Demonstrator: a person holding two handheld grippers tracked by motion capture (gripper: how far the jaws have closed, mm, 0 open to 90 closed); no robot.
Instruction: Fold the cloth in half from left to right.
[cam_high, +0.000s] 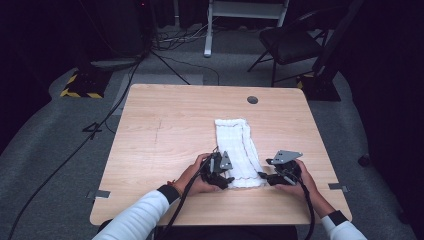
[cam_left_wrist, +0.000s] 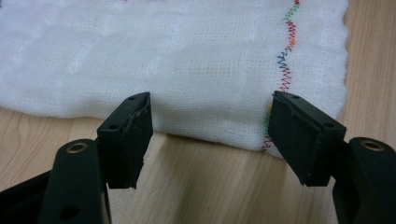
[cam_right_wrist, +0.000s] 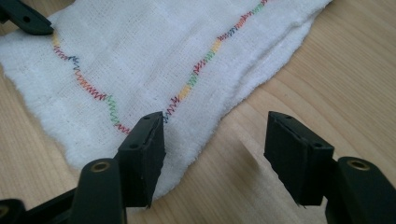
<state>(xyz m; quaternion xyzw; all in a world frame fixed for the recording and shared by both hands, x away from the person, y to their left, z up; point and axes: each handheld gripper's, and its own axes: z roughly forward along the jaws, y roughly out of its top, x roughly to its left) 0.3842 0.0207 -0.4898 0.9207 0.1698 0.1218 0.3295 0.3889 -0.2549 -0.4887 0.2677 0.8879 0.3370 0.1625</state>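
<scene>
A white cloth (cam_high: 239, 150), folded into a long strip, lies on the wooden table (cam_high: 170, 130) and runs away from the person. Zigzag stitching in several colours crosses its near end (cam_right_wrist: 154, 60). My left gripper (cam_high: 231, 181) sits at the cloth's near left corner. In the left gripper view it is open (cam_left_wrist: 212, 126), its jaws spanning the cloth (cam_left_wrist: 187, 60) edge without pressing on it. My right gripper (cam_high: 263, 177) is at the near right corner, also open (cam_right_wrist: 215, 140). One of its jaws is over the cloth's corner, the other over bare wood. A left gripper jaw tip (cam_right_wrist: 25, 18) touches the cloth's far side.
A round cable hole (cam_high: 252, 100) sits near the table's far edge. Tape marks (cam_high: 101, 193) are at the table's side edges. On the floor beyond are a dark chair (cam_high: 290, 45), a white stand and loose cables.
</scene>
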